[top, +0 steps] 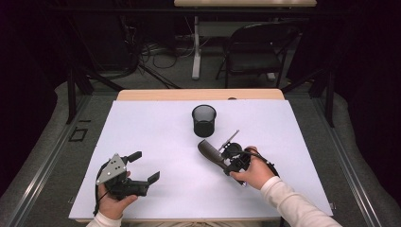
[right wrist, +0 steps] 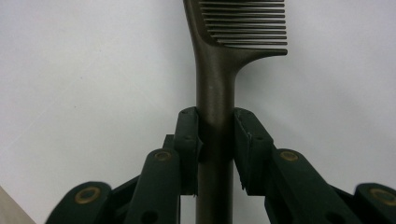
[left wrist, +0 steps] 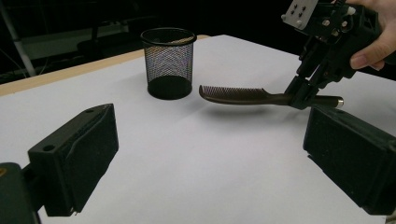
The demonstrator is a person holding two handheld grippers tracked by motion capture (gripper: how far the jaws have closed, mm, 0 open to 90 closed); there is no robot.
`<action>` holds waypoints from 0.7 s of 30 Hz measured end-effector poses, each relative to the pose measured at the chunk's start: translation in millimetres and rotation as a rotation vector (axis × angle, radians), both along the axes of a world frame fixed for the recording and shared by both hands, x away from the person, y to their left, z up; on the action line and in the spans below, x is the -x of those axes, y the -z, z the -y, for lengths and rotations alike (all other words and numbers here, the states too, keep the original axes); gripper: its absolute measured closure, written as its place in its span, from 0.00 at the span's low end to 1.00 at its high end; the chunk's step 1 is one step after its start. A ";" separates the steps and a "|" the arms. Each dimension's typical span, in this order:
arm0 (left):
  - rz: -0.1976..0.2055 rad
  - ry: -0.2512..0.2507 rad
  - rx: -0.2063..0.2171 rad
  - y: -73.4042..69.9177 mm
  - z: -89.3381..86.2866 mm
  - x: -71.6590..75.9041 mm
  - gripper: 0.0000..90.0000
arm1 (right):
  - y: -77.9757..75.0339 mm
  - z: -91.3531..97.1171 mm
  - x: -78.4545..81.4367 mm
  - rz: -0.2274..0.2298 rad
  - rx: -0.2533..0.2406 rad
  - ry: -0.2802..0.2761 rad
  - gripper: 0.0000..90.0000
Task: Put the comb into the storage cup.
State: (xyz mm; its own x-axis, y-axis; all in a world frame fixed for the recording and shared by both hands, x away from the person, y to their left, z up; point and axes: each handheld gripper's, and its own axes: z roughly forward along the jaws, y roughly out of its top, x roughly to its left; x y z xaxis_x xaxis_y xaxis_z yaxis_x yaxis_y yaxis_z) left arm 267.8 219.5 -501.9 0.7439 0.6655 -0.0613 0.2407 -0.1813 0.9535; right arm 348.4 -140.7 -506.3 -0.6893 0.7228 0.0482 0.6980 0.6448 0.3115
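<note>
A dark brown comb [top: 210,152] [left wrist: 243,95] [right wrist: 219,70] hangs just above the white table, with my right gripper [top: 230,161] [left wrist: 299,95] [right wrist: 215,140] shut on its handle. Its toothed end points toward the black mesh cup [top: 204,120] [left wrist: 169,62], which stands upright a short way beyond it. My left gripper [top: 142,166] [left wrist: 210,163] rests at the table's front left, open, with nothing between its fingers [left wrist: 77,156].
The white table top [top: 156,127] has a wooden strip along its far edge [top: 198,94]. Beyond it stand a black folding chair [top: 257,49] and a table leg among cables on the floor.
</note>
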 end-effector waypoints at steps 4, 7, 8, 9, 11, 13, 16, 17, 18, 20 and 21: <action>0.001 -0.007 -0.001 0.0 -0.1 0.1 0.04 | -2.2 -0.7 1.4 0.014 -0.013 0.000 0.81; 0.001 -0.007 -0.001 0.0 -0.1 0.1 0.04 | -3.9 -0.8 2.3 0.024 -0.020 -0.006 0.81; 0.001 -0.007 0.000 0.0 -0.1 0.1 0.04 | -4.6 -0.9 2.7 0.026 -0.023 -0.006 0.81; 0.001 -0.007 -0.001 0.0 -0.1 0.1 0.04 | -5.6 -0.9 3.0 0.028 -0.025 -0.005 0.81; -0.001 -0.001 0.001 0.1 -0.2 -0.2 0.04 | -7.1 -0.7 3.3 0.038 -0.034 -0.010 0.81; -0.001 -0.002 0.001 0.1 -0.3 -0.2 0.04 | -8.8 -0.3 3.7 0.046 -0.044 -0.006 0.81; -0.003 -0.002 0.001 0.2 -0.4 -0.4 0.04 | -10.9 0.9 3.9 0.062 -0.059 -0.013 0.81; -0.003 -0.003 0.001 0.2 -0.3 -0.3 0.04 | -11.7 1.0 4.2 0.064 -0.064 -0.010 0.81; -0.003 -0.002 0.001 0.2 -0.3 -0.4 0.04 | -12.2 1.5 4.2 0.074 -0.067 -0.011 0.81; -0.003 -0.004 0.001 0.2 -0.4 -0.4 0.04 | -13.9 2.0 4.6 0.086 -0.077 -0.013 0.81; -0.003 -0.005 0.001 0.3 -0.4 -0.5 0.04 | -14.5 2.4 4.5 0.091 -0.087 -0.019 0.81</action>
